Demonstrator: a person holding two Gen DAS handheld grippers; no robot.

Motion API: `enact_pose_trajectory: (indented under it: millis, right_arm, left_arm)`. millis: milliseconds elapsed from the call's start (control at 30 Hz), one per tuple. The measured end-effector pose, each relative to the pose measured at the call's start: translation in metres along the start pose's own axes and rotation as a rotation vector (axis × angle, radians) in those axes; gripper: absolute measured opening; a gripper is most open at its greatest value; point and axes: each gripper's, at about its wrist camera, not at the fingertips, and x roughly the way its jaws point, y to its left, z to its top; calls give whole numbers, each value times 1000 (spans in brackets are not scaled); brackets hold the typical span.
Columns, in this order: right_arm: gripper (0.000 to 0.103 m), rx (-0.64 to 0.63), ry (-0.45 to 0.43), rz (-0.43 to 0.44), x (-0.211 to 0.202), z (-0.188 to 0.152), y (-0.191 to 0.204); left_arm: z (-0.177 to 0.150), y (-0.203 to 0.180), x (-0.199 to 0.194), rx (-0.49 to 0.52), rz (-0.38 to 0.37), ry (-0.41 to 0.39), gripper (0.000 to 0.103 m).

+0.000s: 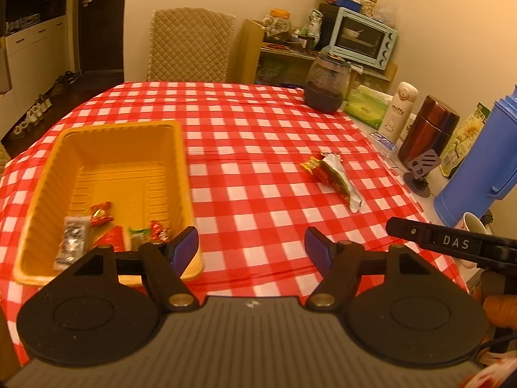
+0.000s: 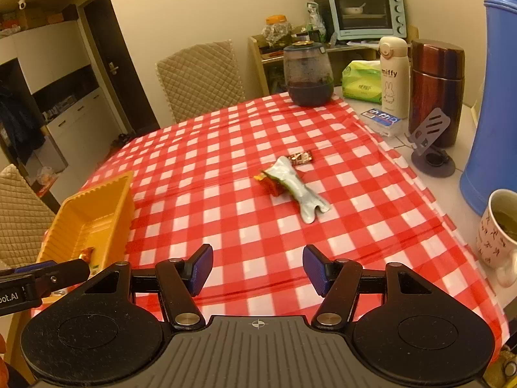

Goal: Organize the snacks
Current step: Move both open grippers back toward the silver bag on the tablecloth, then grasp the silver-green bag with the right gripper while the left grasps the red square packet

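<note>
Yellow tray (image 1: 106,148) at left on checked tablecloth (image 1: 258,123), several wrapped snacks (image 1: 100,215) inside. Left gripper (image 1: 251,245) beside tray's right edge, jaws apart, empty. Right gripper (image 2: 258,268) likewise apart, empty. Loose snack packets (image 2: 292,184) mid-table, ahead of both.

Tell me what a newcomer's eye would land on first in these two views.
The red-and-white checked tablecloth dominates both views. On it, the yellow tray at the left holds several wrapped snacks, while a small pile of packets lies loose near the middle. Both the left gripper and right gripper hover open and empty at the near edge.
</note>
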Motion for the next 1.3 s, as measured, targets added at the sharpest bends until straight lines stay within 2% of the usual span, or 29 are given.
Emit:
enact_pose_trajectory:
  millis: [267, 467, 767, 967, 1300]
  right_arm:
    - [62, -63, -13, -26, 14, 26, -23]
    - [62, -168, -12, -18, 35, 51, -38]
    - [61, -330, 23, 35, 94, 52, -47]
    - [50, -420, 46, 64, 137, 46, -46]
    - [37, -465, 74, 40, 186, 46, -48]
  left_arm:
    - [18, -21, 29, 42, -25, 3, 74]
    - [32, -32, 58, 82, -16, 6, 74]
    - [44, -41, 107, 103, 0, 29, 74]
    - [42, -44, 133, 105, -3, 48, 74]
    - [43, -45, 162, 102, 3, 71, 74]
